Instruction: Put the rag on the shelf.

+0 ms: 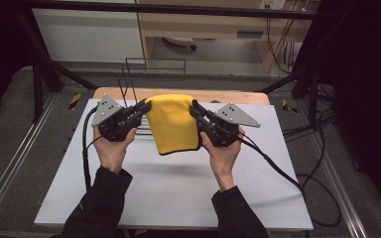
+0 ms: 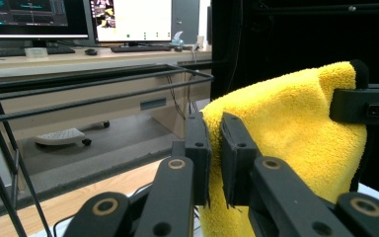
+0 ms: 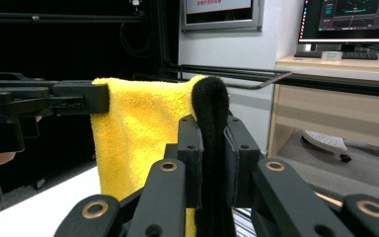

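A yellow microfibre towel (image 1: 171, 124) with a black hem hangs folded in the air above the white table cover (image 1: 178, 193). It is stretched between my two grippers at its top corners. My left gripper (image 1: 146, 105) is shut on the towel's left corner; in the left gripper view its jaws (image 2: 214, 123) pinch the yellow cloth (image 2: 286, 123). My right gripper (image 1: 194, 106) is shut on the right corner. In the right gripper view the jaws (image 3: 212, 123) clamp the black hem, with the yellow cloth (image 3: 138, 118) stretching off to the left gripper (image 3: 79, 101).
A black wire rack (image 1: 154, 74) stands at the table's far edge, just behind the towel. Cables trail from both grippers over the table's sides. Desks with monitors (image 2: 79, 15) stand beyond the frame.
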Demonstrator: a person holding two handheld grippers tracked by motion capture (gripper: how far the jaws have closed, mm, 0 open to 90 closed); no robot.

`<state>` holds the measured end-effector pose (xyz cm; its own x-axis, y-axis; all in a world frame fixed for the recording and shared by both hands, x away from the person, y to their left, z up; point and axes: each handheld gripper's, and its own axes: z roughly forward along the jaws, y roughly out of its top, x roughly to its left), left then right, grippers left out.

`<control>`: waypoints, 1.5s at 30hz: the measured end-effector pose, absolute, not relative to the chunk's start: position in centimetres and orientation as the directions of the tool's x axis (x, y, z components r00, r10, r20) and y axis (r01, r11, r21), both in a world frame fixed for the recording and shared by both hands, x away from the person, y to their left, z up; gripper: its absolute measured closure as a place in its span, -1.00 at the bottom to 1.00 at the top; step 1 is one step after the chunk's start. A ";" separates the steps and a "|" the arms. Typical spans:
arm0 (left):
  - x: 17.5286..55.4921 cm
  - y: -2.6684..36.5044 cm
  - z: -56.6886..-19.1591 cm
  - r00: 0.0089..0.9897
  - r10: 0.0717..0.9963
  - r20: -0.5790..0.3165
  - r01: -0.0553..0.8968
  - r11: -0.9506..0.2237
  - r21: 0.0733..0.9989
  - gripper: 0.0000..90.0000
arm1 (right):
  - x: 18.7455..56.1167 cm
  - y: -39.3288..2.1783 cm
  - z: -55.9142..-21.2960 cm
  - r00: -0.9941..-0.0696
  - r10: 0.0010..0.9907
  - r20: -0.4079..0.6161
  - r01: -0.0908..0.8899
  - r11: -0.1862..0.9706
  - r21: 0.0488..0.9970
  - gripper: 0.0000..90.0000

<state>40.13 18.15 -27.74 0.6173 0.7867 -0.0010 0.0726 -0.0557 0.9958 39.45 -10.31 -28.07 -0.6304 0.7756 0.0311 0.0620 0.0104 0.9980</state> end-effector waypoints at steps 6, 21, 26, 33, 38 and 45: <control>40.4 18.6 -27.0 0.612 0.791 0.002 0.051 -0.042 0.998 0.85 | 39.7 -9.8 -27.3 -0.628 0.778 0.029 0.044 -0.001 0.999 0.79; 40.9 19.6 -25.2 0.591 0.806 0.040 0.024 -0.067 0.997 0.85 | 40.4 -8.6 -26.0 -0.634 0.773 0.020 0.019 -0.011 1.000 0.79; 41.3 19.9 -24.5 0.585 0.810 0.034 0.009 -0.048 0.999 0.85 | 40.9 -8.1 -25.1 -0.632 0.775 0.019 -0.001 -0.025 1.000 0.79; 41.9 20.4 -23.7 0.576 0.817 0.028 -0.002 -0.033 0.999 0.84 | 41.5 -7.5 -24.4 -0.629 0.777 0.026 -0.011 -0.042 0.999 0.79; 42.3 20.7 -22.9 0.565 0.825 0.029 -0.013 -0.027 1.000 0.84 | 41.9 -7.2 -23.7 -0.629 0.777 0.025 -0.022 -0.049 0.999 0.79; 42.7 21.0 -21.6 0.570 0.821 0.035 -0.036 -0.017 0.999 0.84 | 42.4 -6.8 -22.7 -0.627 0.779 0.025 -0.036 -0.060 0.998 0.79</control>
<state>42.66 20.96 -21.57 0.5701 0.8209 0.0347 -0.0358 -0.0174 0.9992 42.37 -6.79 -22.68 -0.6268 0.7788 0.0247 -0.0358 -0.0605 0.9975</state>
